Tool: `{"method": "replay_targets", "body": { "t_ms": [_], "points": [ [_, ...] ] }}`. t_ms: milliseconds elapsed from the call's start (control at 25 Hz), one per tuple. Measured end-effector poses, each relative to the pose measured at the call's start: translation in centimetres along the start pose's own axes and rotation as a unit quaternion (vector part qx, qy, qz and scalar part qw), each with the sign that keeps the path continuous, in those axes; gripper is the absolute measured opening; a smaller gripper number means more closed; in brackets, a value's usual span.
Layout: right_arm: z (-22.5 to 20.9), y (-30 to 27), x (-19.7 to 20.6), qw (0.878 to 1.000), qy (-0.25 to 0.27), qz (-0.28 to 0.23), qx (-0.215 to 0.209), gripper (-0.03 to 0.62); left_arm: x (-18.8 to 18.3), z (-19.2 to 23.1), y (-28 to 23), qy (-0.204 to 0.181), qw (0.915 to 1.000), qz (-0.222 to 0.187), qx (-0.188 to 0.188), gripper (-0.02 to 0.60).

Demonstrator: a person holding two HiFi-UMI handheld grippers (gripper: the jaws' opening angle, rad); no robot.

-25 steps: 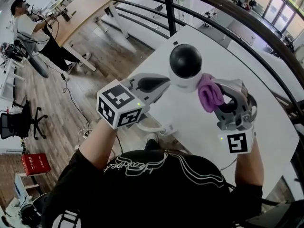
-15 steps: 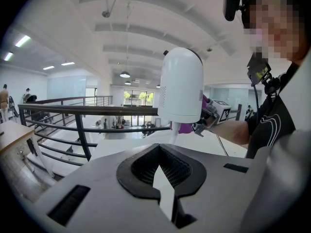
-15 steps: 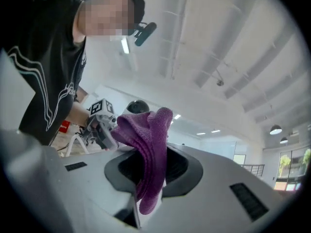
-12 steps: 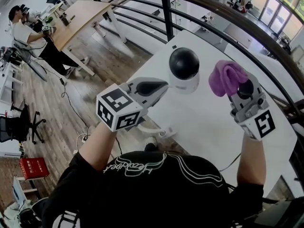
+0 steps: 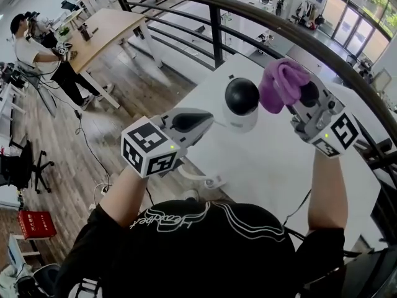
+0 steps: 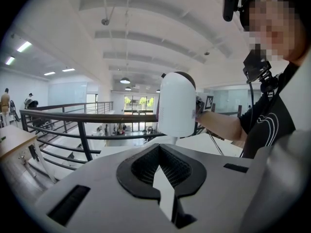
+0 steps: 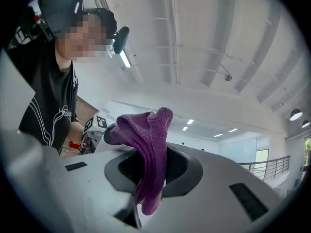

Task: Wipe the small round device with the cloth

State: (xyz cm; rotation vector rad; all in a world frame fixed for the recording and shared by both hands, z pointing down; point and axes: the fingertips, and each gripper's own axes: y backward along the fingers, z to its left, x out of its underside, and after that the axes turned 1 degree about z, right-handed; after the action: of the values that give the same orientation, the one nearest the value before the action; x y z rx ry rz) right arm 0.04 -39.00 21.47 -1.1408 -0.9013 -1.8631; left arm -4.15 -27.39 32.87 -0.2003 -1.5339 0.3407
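Black fabric of the person's shirt (image 5: 198, 247) fills the bottom of the head view, with both forearms reaching up out of it. At centre left, the left gripper (image 5: 209, 118) points toward the small round device (image 5: 240, 104). Its fingers are pressed together with nothing between them, as the left gripper view shows. Their tips lie just beside the device's white body, though I cannot tell whether they touch it. The device, white with a black dome on top, stands on the white worktop (image 5: 273, 166) a little above the frame's centre. At upper right, the right gripper (image 5: 301, 97) has its fingers clamped on the purple cloth (image 5: 282, 82), which bunches up right against the dome's right side. In the right gripper view the cloth hangs folded between the fingers. A white cable (image 5: 208, 179) lies at the worktop's near left edge. Beyond the worktop a dark railing (image 5: 214, 23) curves across the top. Past it, at upper left, another person (image 5: 34, 39) sits by a wooden table (image 5: 108, 20).
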Motion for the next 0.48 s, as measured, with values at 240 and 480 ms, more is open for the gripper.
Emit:
{"method": "replay_targets", "body": {
  "t_ms": [240, 480],
  "points": [
    [-0.7, -3.5, 1.1, 0.997, -0.031, -0.002, -0.067, 0.061, 0.0, 0.5, 0.4, 0.004, 1.0, -0.005, 0.006, 0.008],
    [1.0, -5.0, 3.1, 0.987, -0.052, -0.02, -0.149, 0.061, 1.0, 0.6, 0.0, 0.018, 0.9998, -0.001, -0.002, 0.009]
  ]
}}
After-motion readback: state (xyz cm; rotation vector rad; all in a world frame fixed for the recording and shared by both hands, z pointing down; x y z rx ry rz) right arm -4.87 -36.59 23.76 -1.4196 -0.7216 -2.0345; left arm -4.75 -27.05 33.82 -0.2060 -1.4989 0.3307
